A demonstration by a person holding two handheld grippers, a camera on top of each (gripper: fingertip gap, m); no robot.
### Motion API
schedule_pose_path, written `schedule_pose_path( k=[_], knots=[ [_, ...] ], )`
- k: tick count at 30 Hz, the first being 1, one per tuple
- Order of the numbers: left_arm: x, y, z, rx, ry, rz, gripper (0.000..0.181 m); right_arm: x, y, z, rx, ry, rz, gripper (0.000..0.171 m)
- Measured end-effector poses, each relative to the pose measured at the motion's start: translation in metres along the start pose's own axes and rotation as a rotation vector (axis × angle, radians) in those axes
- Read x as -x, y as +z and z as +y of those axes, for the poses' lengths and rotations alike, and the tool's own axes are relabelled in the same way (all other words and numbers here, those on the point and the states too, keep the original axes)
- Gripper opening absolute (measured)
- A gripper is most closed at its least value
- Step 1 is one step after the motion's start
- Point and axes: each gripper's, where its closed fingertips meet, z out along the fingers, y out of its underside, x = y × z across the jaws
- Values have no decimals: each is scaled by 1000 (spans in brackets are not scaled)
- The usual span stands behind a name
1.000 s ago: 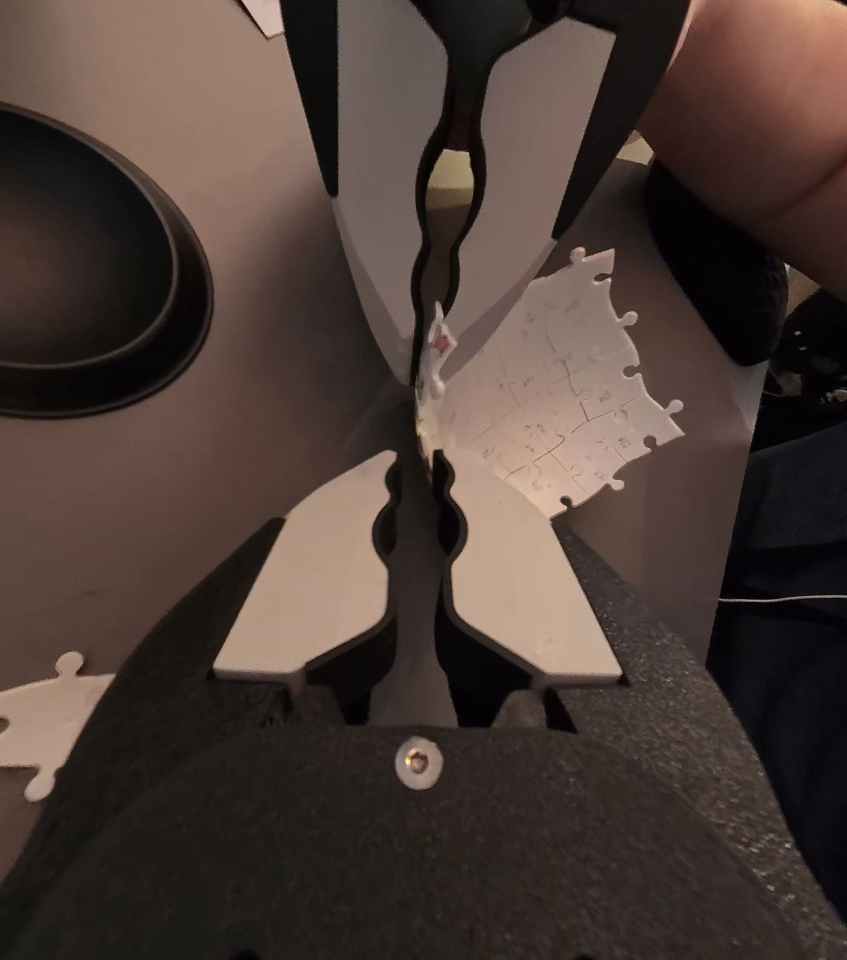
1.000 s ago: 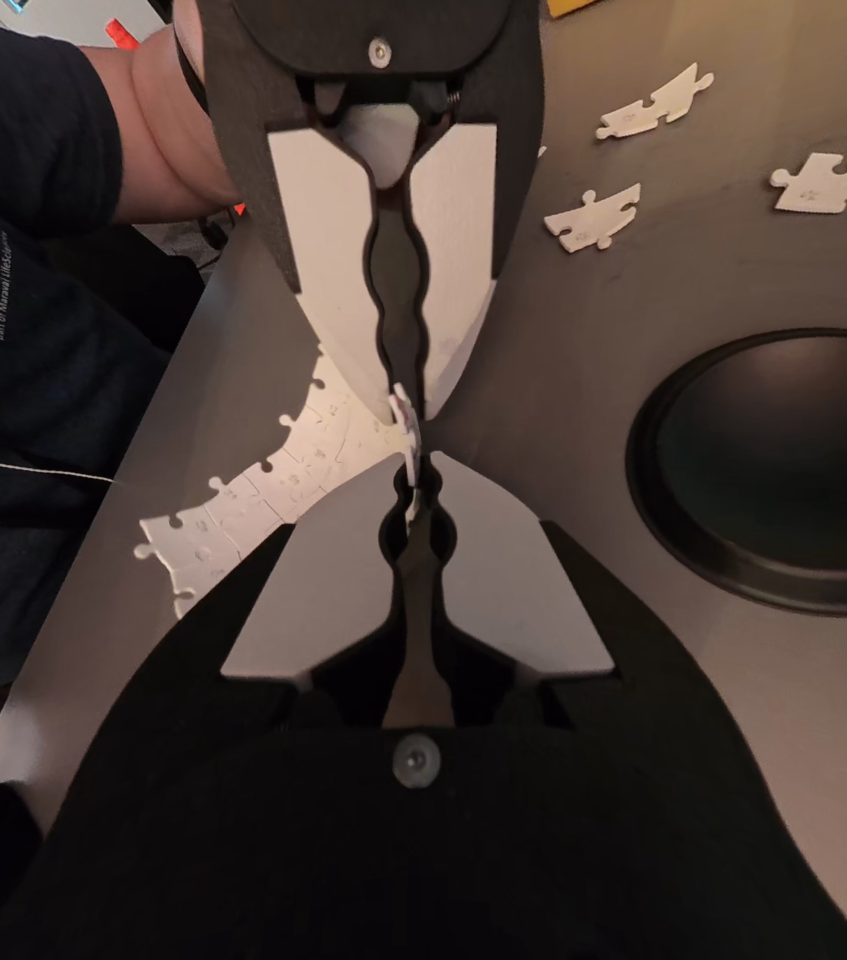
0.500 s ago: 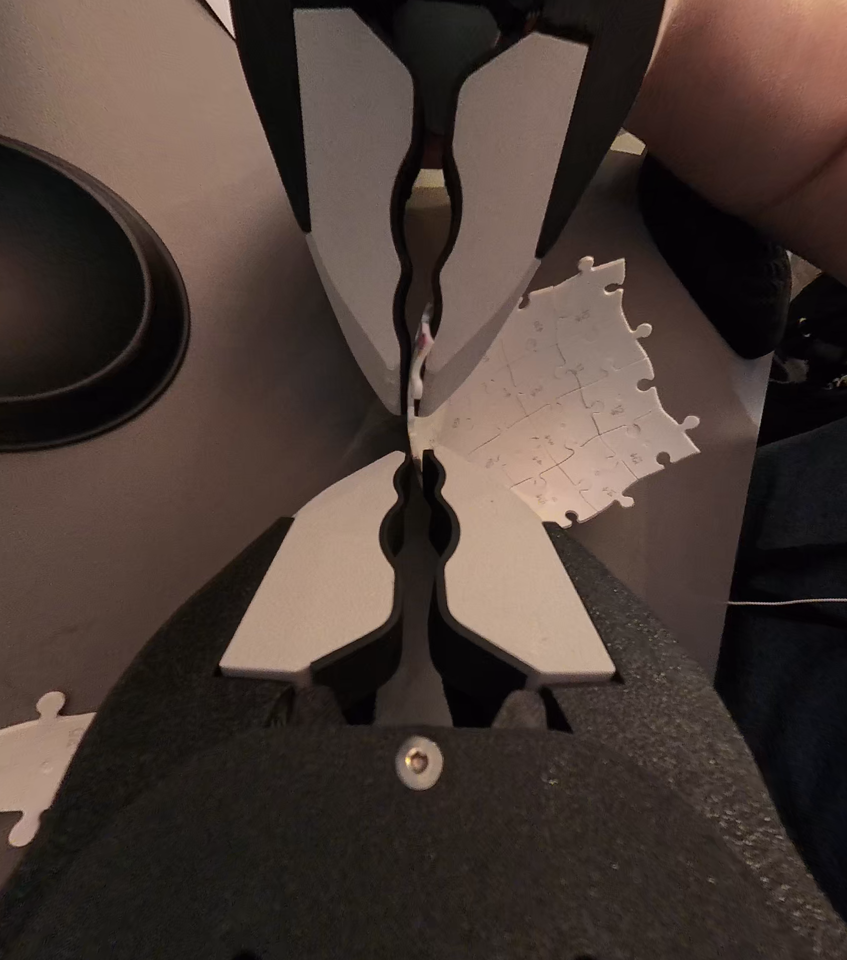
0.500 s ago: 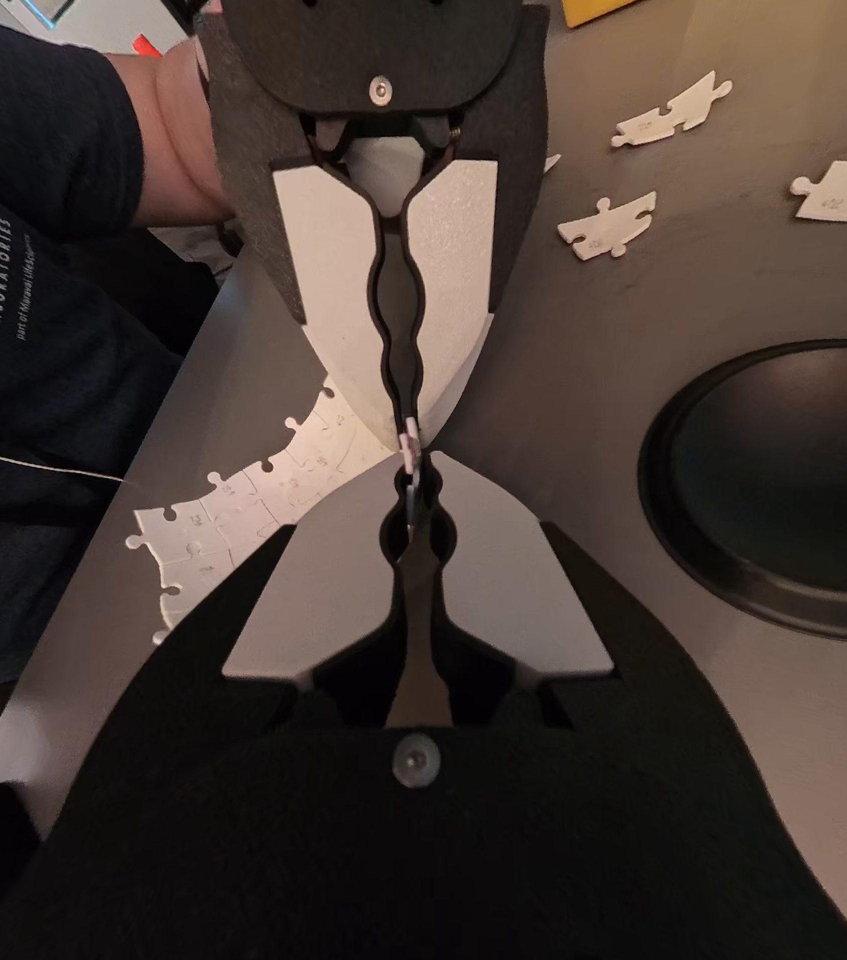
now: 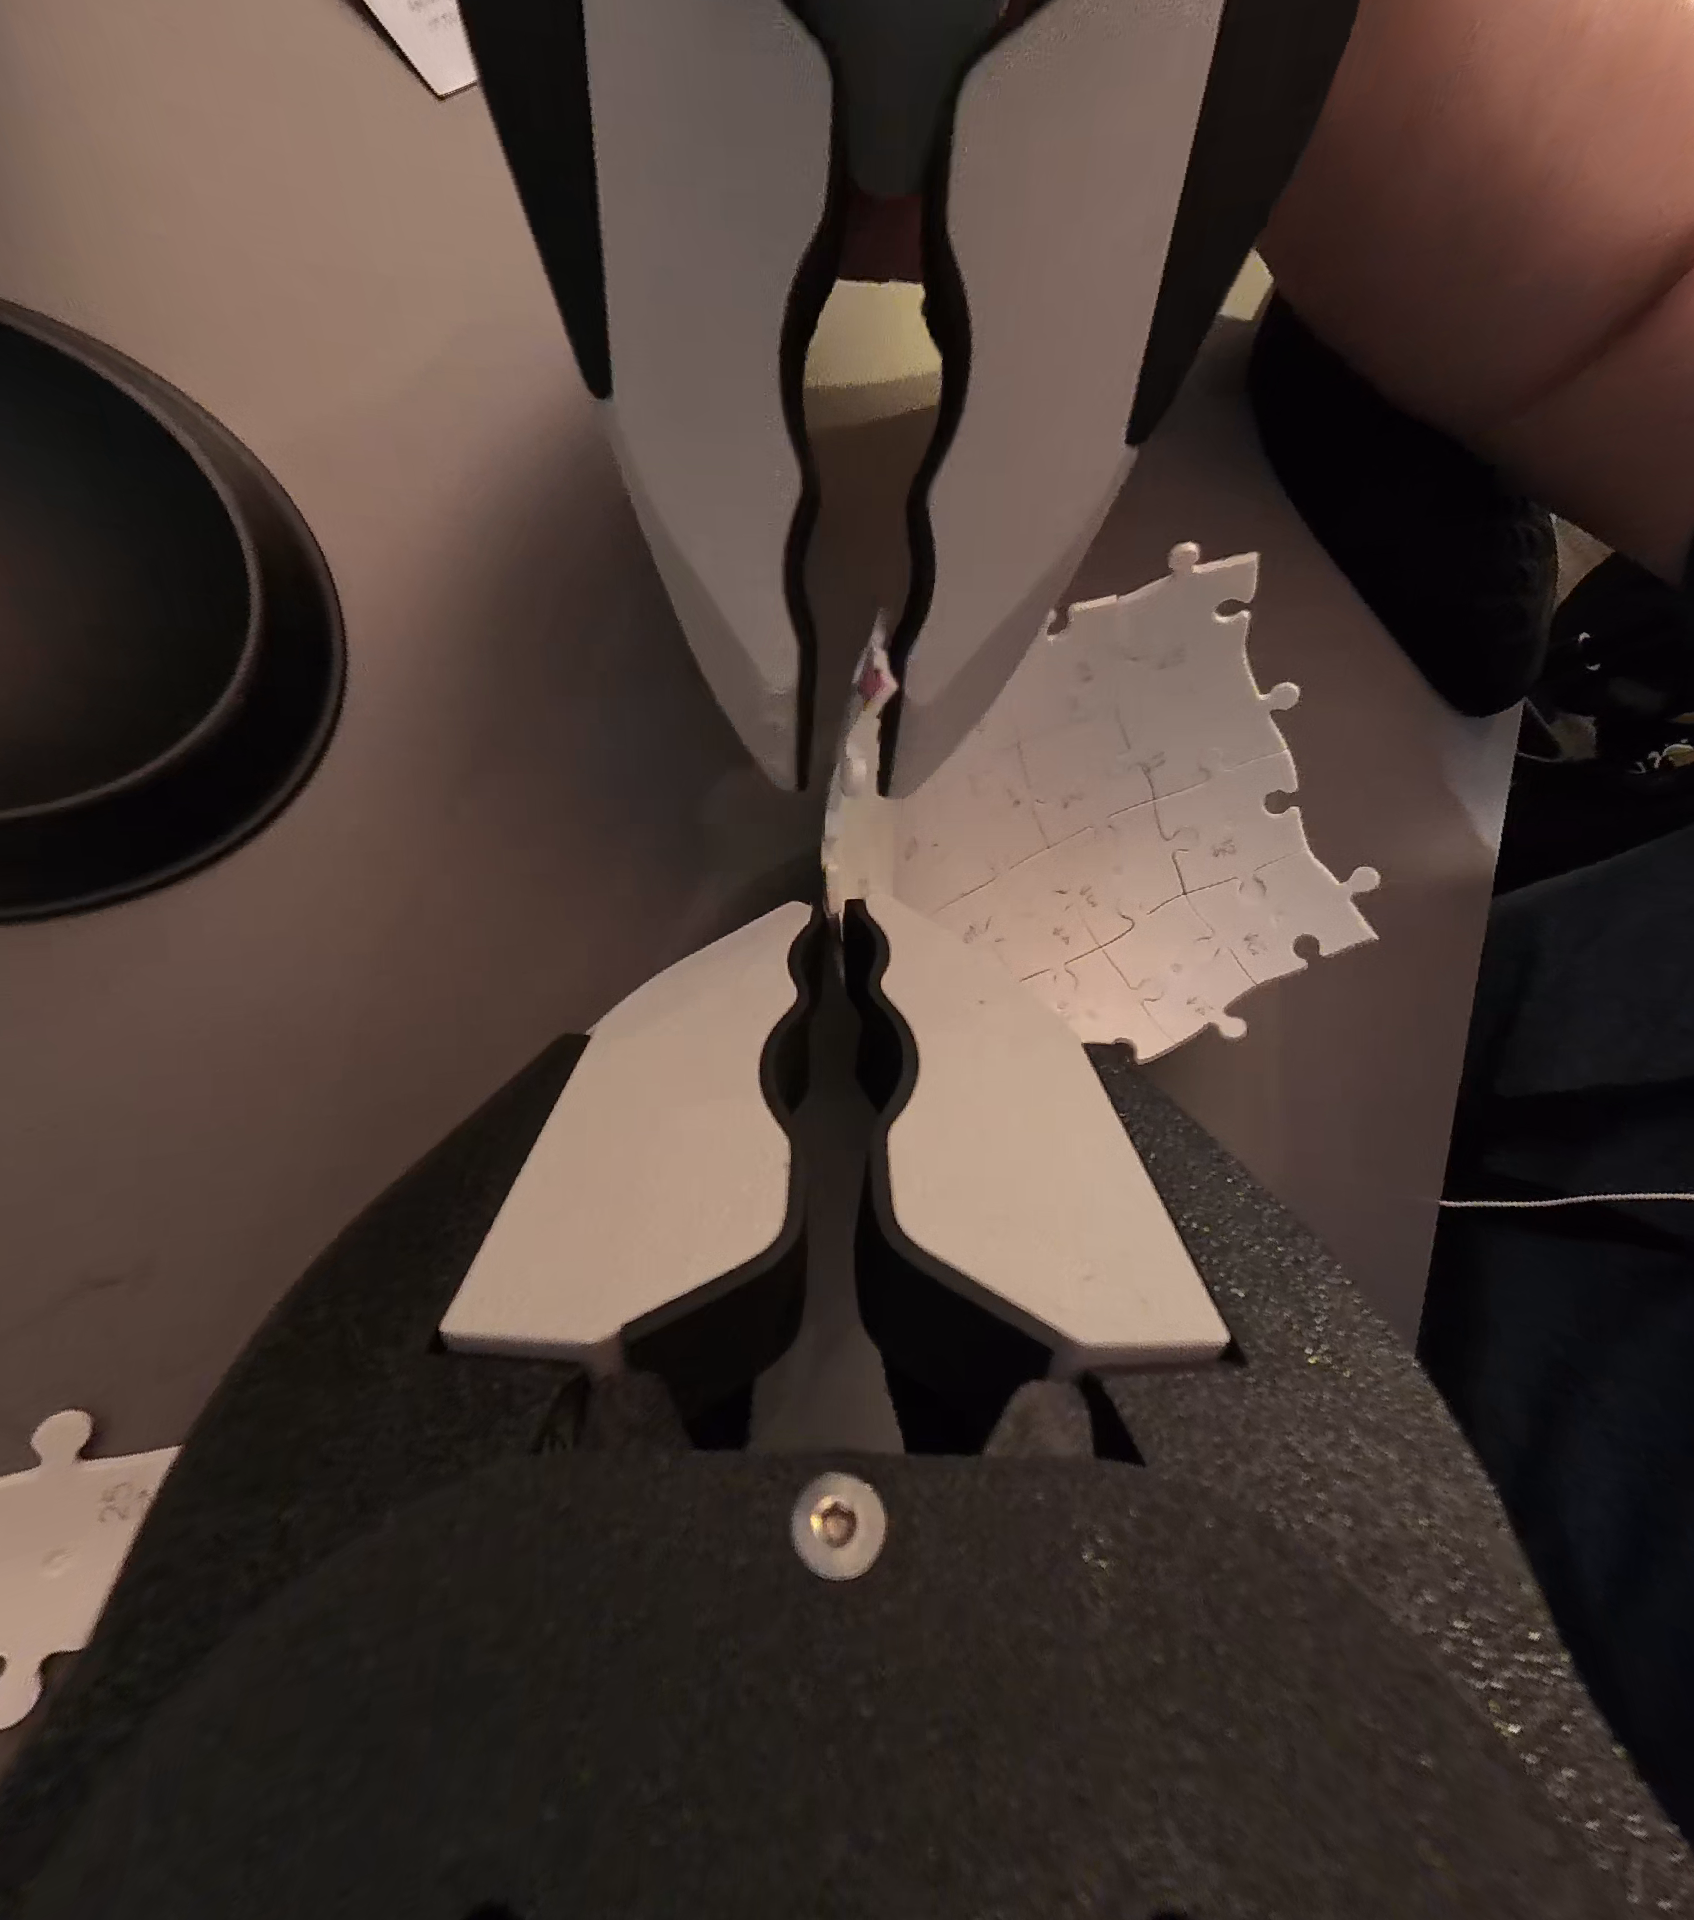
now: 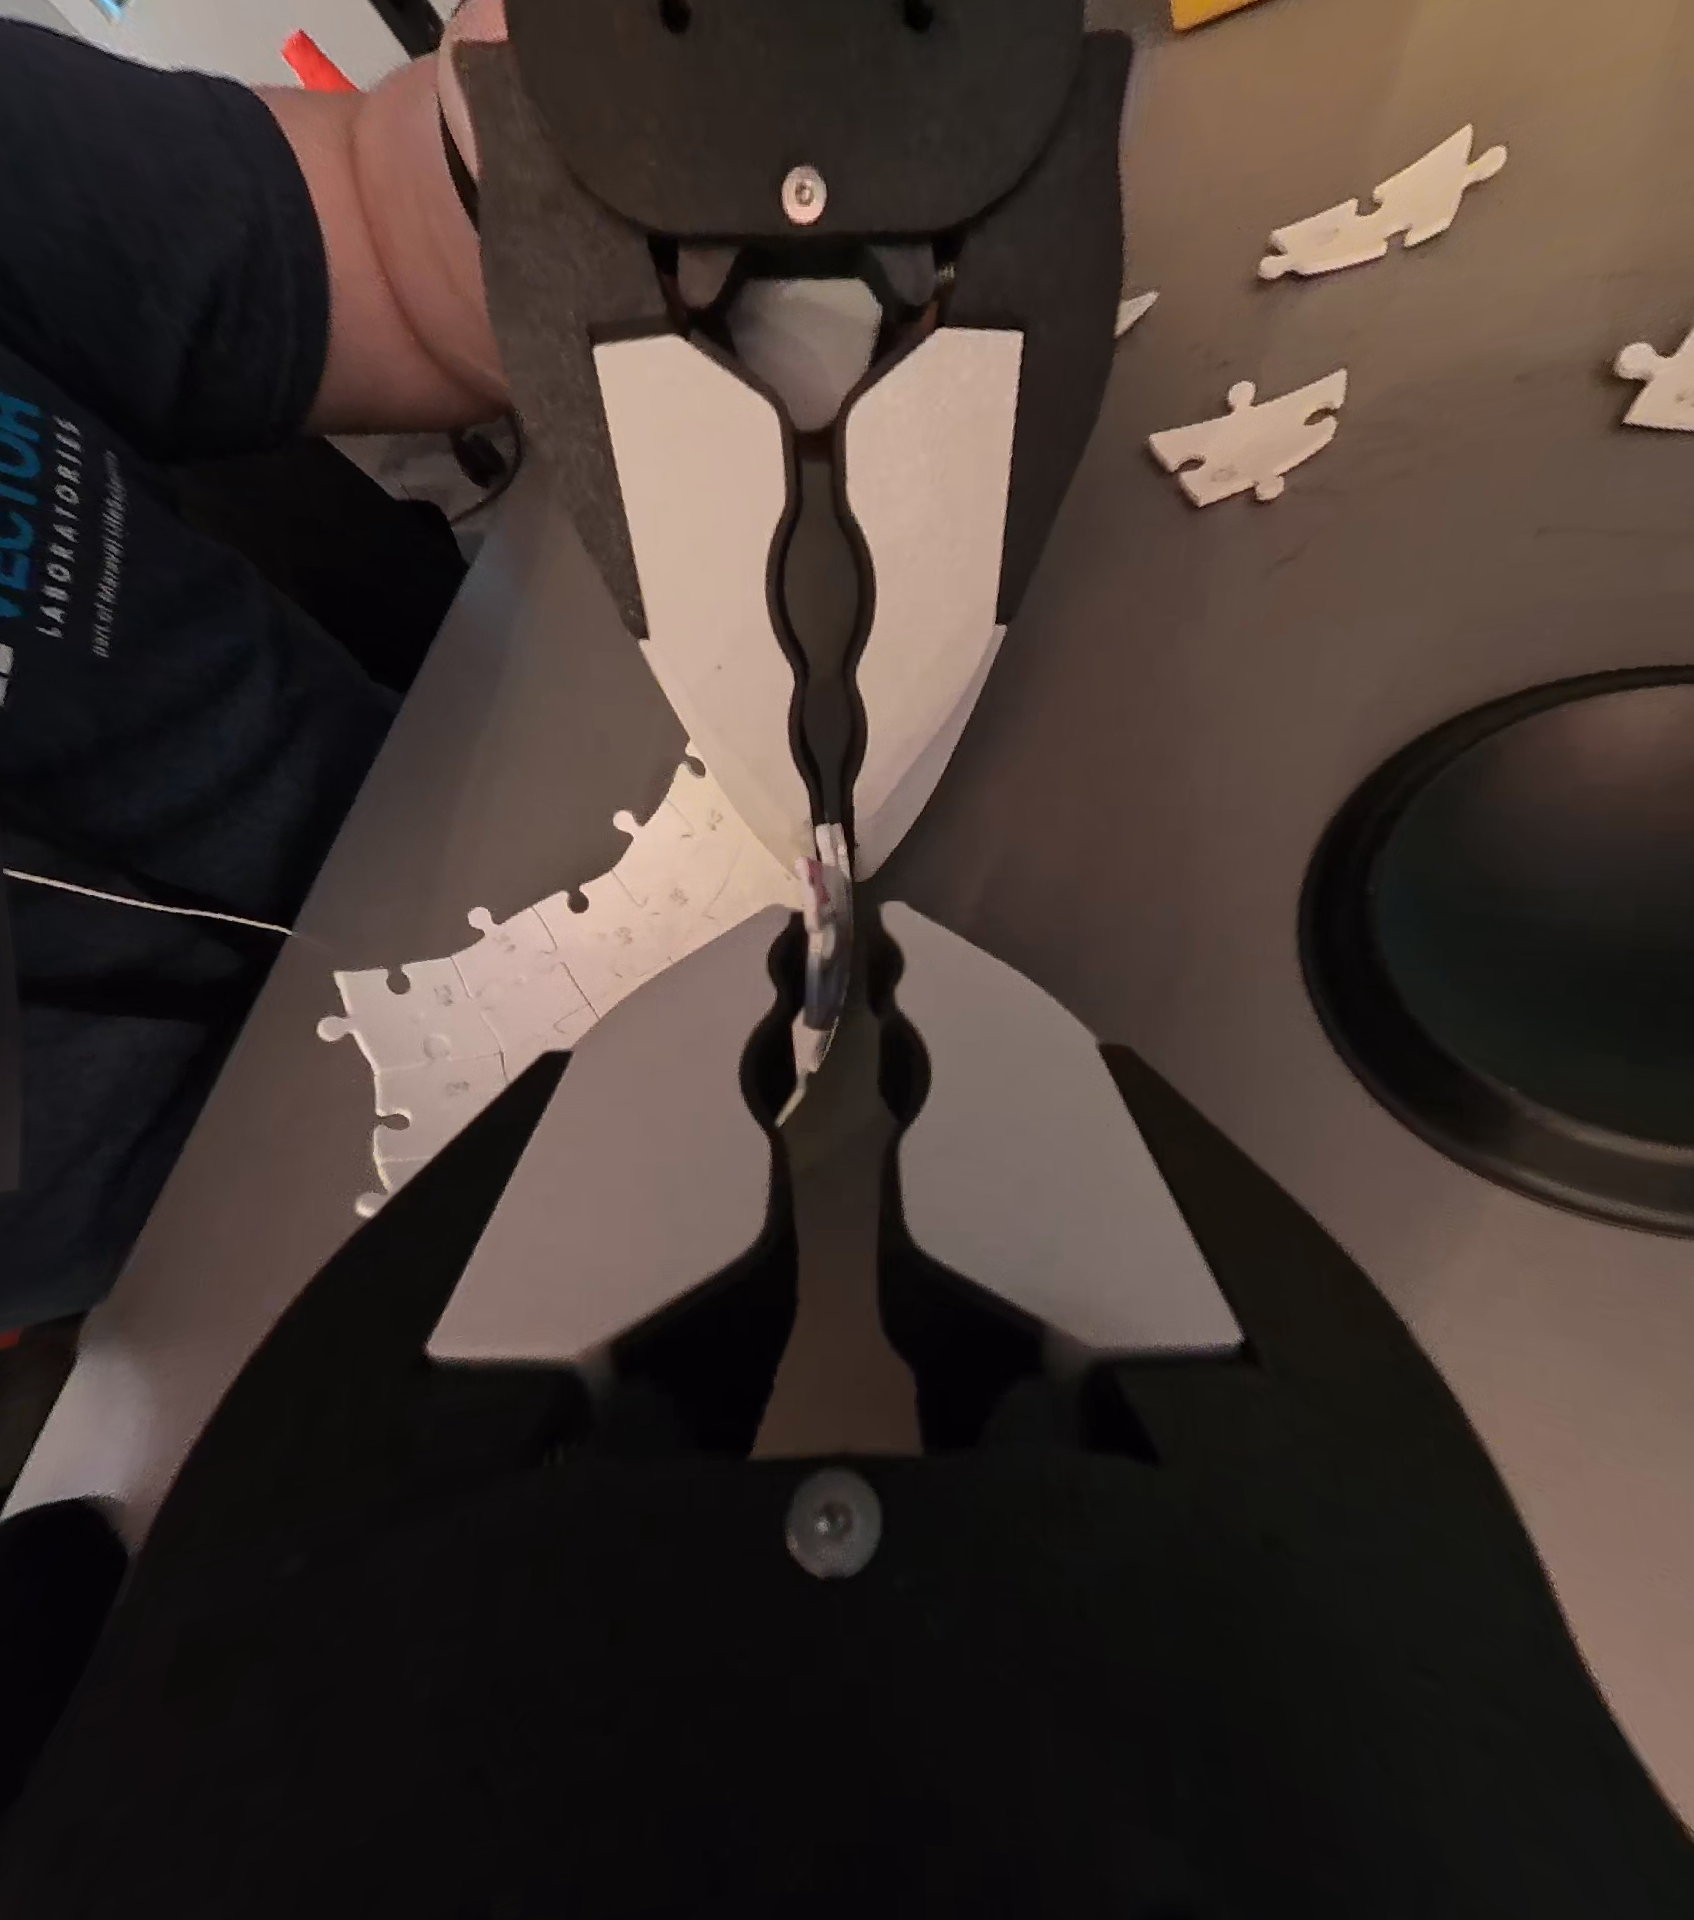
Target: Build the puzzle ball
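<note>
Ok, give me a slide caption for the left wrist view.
Left gripper and right gripper meet tip to tip, pinching the assembled puzzle section edge-on above the grey table.

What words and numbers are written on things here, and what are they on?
I don't read writing out; here is what carries it.
Dark shirt: printed logo and lettering.
Loose puzzle piece: a small number.
Joined puzzle sheet: tiny marks, too small to read.
Scattered pieces: marks, blurred.
Paper slip: print, cut off.

The right gripper (image 5: pixel 843 774) has opened a little around the piece (image 5: pixel 858 748), the panel (image 5: pixel 1144 831) turned slightly
</note>
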Motion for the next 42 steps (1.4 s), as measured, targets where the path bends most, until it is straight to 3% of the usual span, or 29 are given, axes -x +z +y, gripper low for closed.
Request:
schedule_pose_path(
  k=[22, 23, 25, 31, 36, 39, 42],
  knots=[
    [-1, 0, 1, 0, -16, 7, 4, -3, 4, 12, 94, 31, 33, 4],
    [-1, 0, 0, -7, -19, 14, 4, -2, 3, 12, 90, 15, 27, 4],
    [0, -1, 1, -4, -15, 5, 3, -4, 0, 13, 99, 5, 52, 22],
    [0, -1, 1, -4, -14, 0, 3, -1, 0, 15, 86, 48, -2, 5],
    [0, -1, 0, -12, -26, 15, 4, -3, 1, 17, 105, 51, 21, 4],
    [3, -2, -10, -63, -63, 17, 20, -2, 2, 18, 118, 62, 17, 4],
    [3, -1, -15, -74, -43, 9, 15, -2, 2, 18, 123, 71, 29, 4]
  ],
)
